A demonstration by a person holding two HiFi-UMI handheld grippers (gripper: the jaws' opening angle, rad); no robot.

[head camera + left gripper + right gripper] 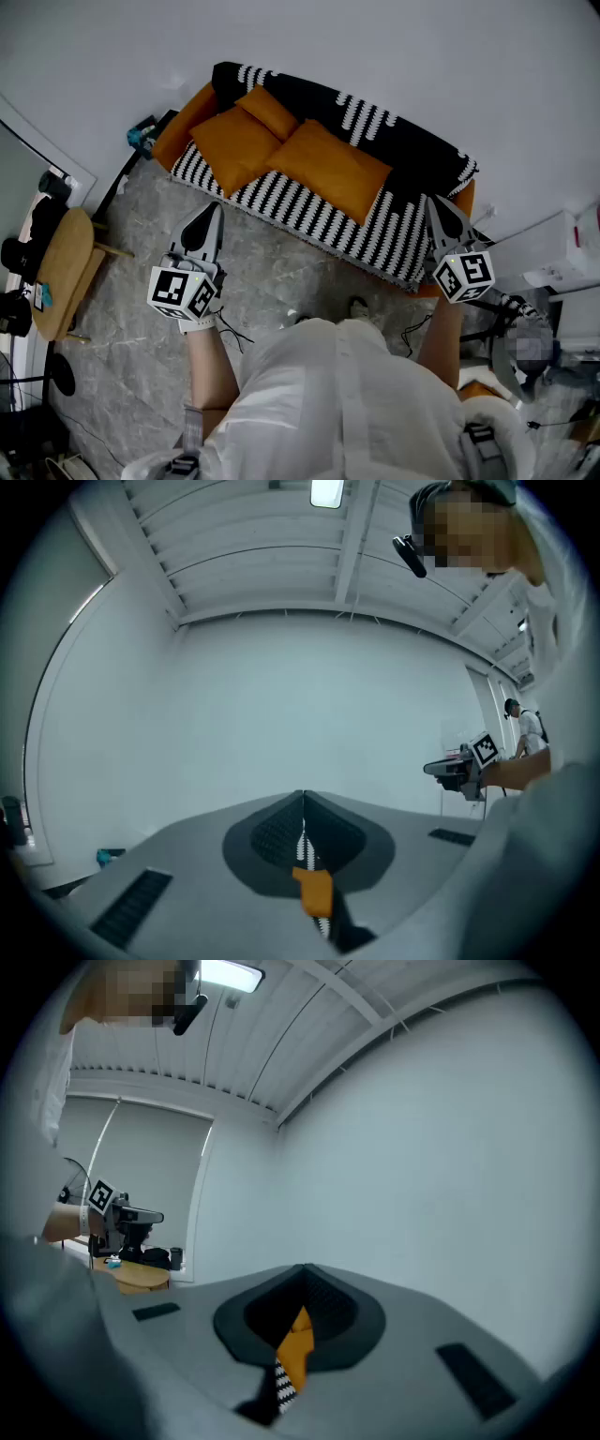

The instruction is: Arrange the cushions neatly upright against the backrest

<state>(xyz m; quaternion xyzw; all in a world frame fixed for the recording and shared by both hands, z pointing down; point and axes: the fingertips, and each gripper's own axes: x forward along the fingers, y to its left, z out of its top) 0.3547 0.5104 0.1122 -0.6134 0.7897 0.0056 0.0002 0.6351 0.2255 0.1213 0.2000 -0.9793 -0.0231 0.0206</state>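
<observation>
Three orange cushions lie overlapping on a sofa [309,220] with a black-and-white striped cover. A small cushion [268,111] sits at the back near the left armrest, a medium cushion [232,146] lies in front of it, and a large cushion [334,170] lies slanted on the middle of the seat. My left gripper [213,208] is shut and empty, held above the floor just before the sofa's front edge. My right gripper [434,202] is shut and empty near the sofa's right end. Both gripper views look up at the wall; the shut left gripper [303,796] and right gripper [307,1269] show only a sliver of orange and stripes.
A round wooden table [62,272] stands at the left with dark gear beside it. A teal object [141,137] lies by the sofa's left armrest. White equipment [562,253] stands at the right. Cables trail over the grey marbled floor [281,291].
</observation>
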